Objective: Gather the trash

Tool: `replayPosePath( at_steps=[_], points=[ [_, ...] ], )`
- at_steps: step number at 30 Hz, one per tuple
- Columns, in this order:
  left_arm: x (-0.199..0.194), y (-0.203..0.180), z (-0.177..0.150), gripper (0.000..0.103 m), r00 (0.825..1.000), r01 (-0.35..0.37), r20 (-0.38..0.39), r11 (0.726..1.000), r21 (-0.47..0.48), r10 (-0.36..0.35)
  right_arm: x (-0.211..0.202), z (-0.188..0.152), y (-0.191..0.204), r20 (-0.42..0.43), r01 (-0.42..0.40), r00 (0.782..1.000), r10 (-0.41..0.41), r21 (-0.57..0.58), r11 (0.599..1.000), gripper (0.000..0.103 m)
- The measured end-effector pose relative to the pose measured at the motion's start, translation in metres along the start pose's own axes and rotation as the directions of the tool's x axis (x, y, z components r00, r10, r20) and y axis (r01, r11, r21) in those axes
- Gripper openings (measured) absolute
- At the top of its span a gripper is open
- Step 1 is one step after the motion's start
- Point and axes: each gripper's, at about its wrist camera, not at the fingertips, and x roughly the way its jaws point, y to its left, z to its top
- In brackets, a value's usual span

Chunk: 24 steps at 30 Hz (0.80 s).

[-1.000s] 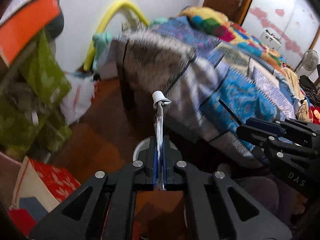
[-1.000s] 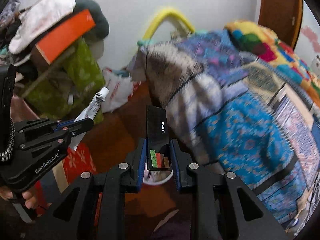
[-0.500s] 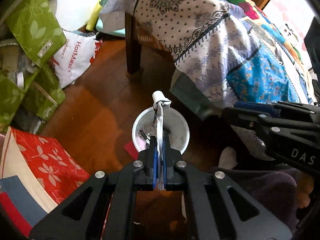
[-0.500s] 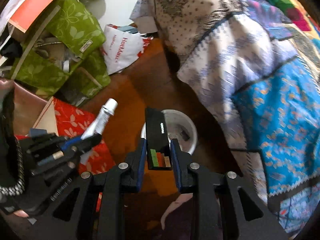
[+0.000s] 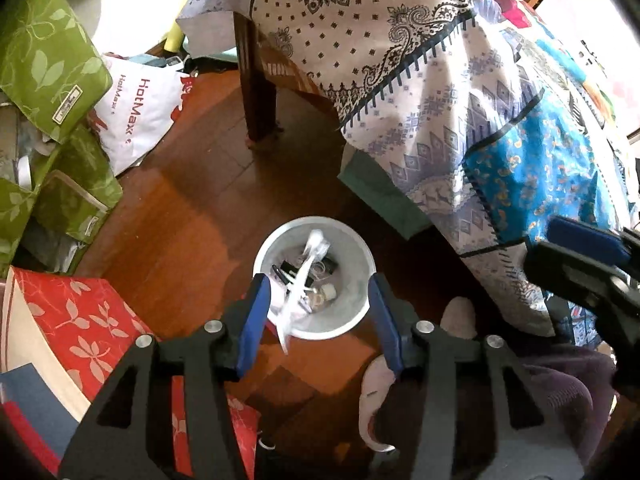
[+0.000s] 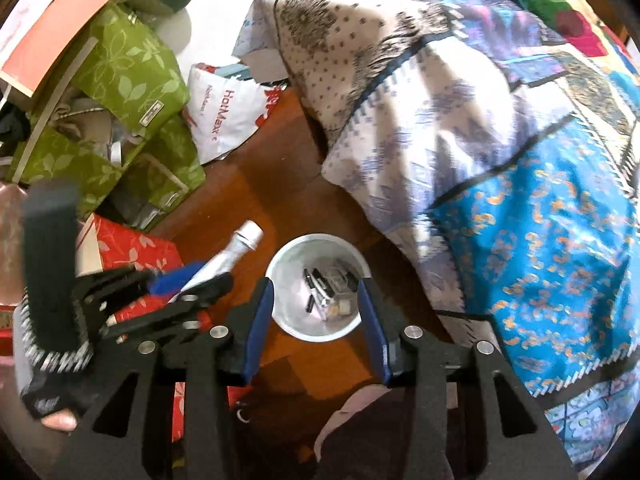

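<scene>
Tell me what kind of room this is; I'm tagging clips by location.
Most likely a bedroom: a bed draped in a patterned quilt, a wood floor with a small white bin, and green storage bags piled by the wall.

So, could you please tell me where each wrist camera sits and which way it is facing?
Left wrist: on the left gripper, facing down at the white bin; shows its open fingers, the right gripper at right.
Right wrist: on the right gripper, facing down at the white bin; shows its open fingers, the left gripper at left.
Shared: the white bin, bedspread, HotMax bag.
</scene>
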Motion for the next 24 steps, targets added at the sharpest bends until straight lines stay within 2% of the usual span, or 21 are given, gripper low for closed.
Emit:
replayPosePath(
  at_steps=[4, 9, 12, 14, 15, 16, 19, 20, 21, 23, 24],
  points=[
    [-0.014, -0.006, -0.002, 0.049, 1.0, -0.014, 0.019, 1.0, 0.023, 0.014, -0.021, -0.012, -0.003, 0.038, 0.022, 0.999, -0.022, 0.011, 1.0, 0.04],
    [-0.066, -0.017, -0.004, 0.049, 0.993, 0.012, 0.116, 0.998, 0.059, -0.019, -0.061, -0.032, -0.002, 0.121, 0.059, 0.991, -0.061, 0.026, 0.998, 0.04],
    [-0.109, -0.028, -0.008, 0.049, 0.979, 0.024, 0.198, 0.994, 0.109, -0.045, -0.1, -0.046, -0.001, 0.207, 0.085, 0.974, -0.095, 0.057, 0.995, 0.04],
    [-0.145, -0.039, -0.014, 0.049, 0.961, 0.033, 0.268, 0.987, 0.157, -0.075, -0.121, -0.054, 0.0, 0.26, 0.097, 0.959, -0.114, 0.076, 0.992, 0.04],
    [-0.16, -0.043, -0.017, 0.049, 0.951, 0.037, 0.295, 0.984, 0.177, -0.089, -0.138, -0.061, 0.003, 0.301, 0.109, 0.944, -0.132, 0.091, 0.99, 0.04],
    [-0.181, -0.049, -0.022, 0.05, 0.937, 0.042, 0.333, 0.978, 0.203, -0.109, -0.151, -0.065, 0.005, 0.331, 0.119, 0.932, -0.148, 0.105, 0.987, 0.04],
    [-0.234, -0.061, -0.039, 0.05, 0.886, 0.065, 0.43, 0.964, 0.258, -0.175, -0.198, -0.087, 0.011, 0.44, 0.151, 0.873, -0.21, 0.166, 0.974, 0.04],
    [-0.25, -0.065, -0.046, 0.05, 0.866, 0.075, 0.457, 0.957, 0.28, -0.202, -0.214, -0.094, 0.015, 0.477, 0.161, 0.847, -0.234, 0.188, 0.969, 0.04],
    [-0.272, -0.069, -0.056, 0.05, 0.838, 0.086, 0.492, 0.947, 0.31, -0.237, -0.226, -0.102, 0.016, 0.504, 0.169, 0.826, -0.252, 0.205, 0.964, 0.04],
    [-0.3, -0.076, -0.071, 0.05, 0.795, 0.095, 0.537, 0.933, 0.348, -0.281, -0.254, -0.119, 0.023, 0.566, 0.187, 0.77, -0.295, 0.243, 0.952, 0.04],
    [-0.318, -0.08, -0.083, 0.05, 0.764, 0.101, 0.563, 0.921, 0.376, -0.313, -0.271, -0.132, 0.029, 0.598, 0.2, 0.733, -0.323, 0.264, 0.944, 0.04]
  ],
)
